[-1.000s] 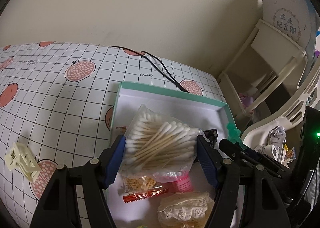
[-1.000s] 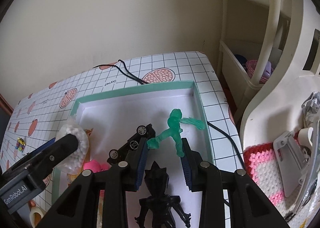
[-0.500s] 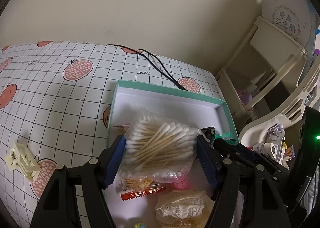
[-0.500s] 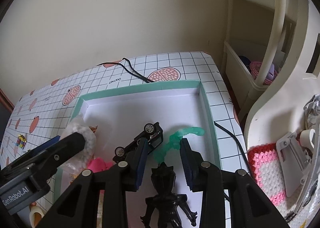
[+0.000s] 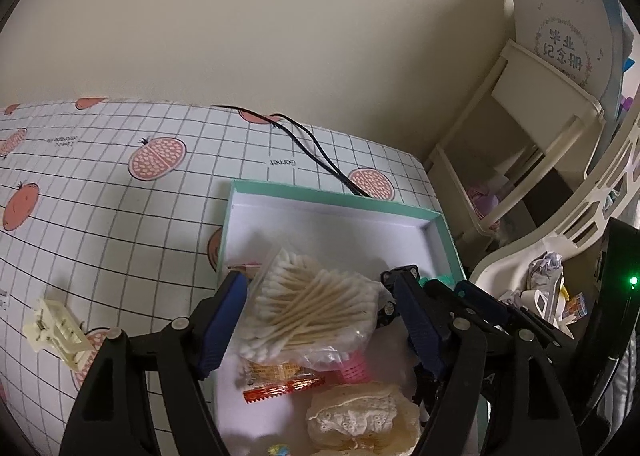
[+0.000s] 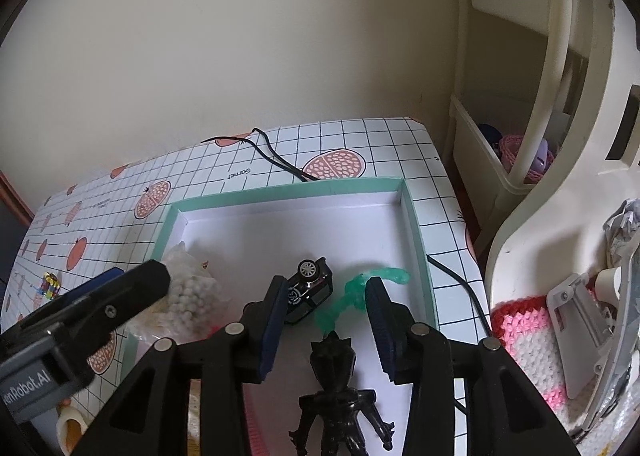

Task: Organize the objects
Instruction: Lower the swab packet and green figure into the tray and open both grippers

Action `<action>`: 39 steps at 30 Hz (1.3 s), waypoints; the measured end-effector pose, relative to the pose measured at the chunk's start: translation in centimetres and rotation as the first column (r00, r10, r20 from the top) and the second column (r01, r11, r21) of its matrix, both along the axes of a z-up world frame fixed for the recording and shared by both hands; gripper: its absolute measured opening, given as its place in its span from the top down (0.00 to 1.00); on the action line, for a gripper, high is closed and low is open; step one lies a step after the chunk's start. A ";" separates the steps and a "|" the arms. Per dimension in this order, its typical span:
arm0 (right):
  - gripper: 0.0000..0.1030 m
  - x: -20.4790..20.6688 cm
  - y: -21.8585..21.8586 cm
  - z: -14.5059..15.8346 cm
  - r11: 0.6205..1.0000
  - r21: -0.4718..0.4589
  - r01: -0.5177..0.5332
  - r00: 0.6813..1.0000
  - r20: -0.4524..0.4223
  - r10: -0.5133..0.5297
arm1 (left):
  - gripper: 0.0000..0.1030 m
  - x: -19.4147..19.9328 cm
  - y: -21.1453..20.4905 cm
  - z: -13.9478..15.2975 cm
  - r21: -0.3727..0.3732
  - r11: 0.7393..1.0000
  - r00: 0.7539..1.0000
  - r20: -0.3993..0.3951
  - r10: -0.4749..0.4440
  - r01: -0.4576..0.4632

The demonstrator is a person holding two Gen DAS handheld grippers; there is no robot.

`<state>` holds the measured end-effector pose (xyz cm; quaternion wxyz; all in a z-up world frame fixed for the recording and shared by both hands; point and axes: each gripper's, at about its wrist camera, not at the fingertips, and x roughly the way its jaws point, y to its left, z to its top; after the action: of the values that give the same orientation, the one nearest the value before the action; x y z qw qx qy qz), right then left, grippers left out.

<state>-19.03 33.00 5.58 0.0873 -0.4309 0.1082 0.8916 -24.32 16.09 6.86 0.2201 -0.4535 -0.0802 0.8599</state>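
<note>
I have both tools over the shallow mint-green cardboard box with a white floor (image 6: 416, 223), which sits on the grid-patterned surface with fruit prints (image 5: 100, 215). My left hand-held gripper (image 5: 316, 320) pinches a clear plastic bag of wooden cotton swabs (image 5: 312, 308) inside the box; I judge it light, crinkly and slippery, best taken across its full middle. My right hand-held gripper (image 6: 326, 320) stands spread around a small translucent green toy figure (image 6: 352, 292) lying on the box floor, apparently not clamping it; it seems stiff, thin-limbed, best gripped by the torso.
</note>
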 end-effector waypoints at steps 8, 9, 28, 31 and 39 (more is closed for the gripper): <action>0.39 0.0 0.2 -0.1 1.000 -0.001 0.005 1.000 -0.005 -0.005 | 0.25 -0.3 -0.7 0.2 -0.019 0.999 0.999 -0.006 0.034 -0.034; 0.36 0.0 0.1 -0.1 1.000 -0.002 0.005 1.000 -0.008 -0.005 | 0.23 -0.3 -0.8 0.2 -0.023 0.999 0.999 -0.008 0.039 -0.039; 0.00 -0.1 -0.6 -0.4 1.000 0.003 -0.001 1.000 -0.018 0.001 | 0.00 -0.8 -2.8 -0.2 -0.064 0.990 0.992 -0.024 0.122 -0.123; 0.00 -0.1 -0.7 -0.5 1.000 0.009 0.003 1.000 -0.014 -0.003 | 0.00 -0.9 -2.8 -0.3 -0.076 0.989 0.992 -0.023 0.127 -0.128; 0.00 -0.3 -1.1 -0.9 1.000 0.009 0.002 1.000 -0.006 -0.002 | 0.00 -1.0 -3.2 -0.5 -0.080 0.989 0.992 -0.010 0.127 -0.128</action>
<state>-19.29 31.90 4.73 0.0900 -0.4277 0.1047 0.8933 -25.31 12.87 6.37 0.1463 -0.4539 -0.0736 0.8759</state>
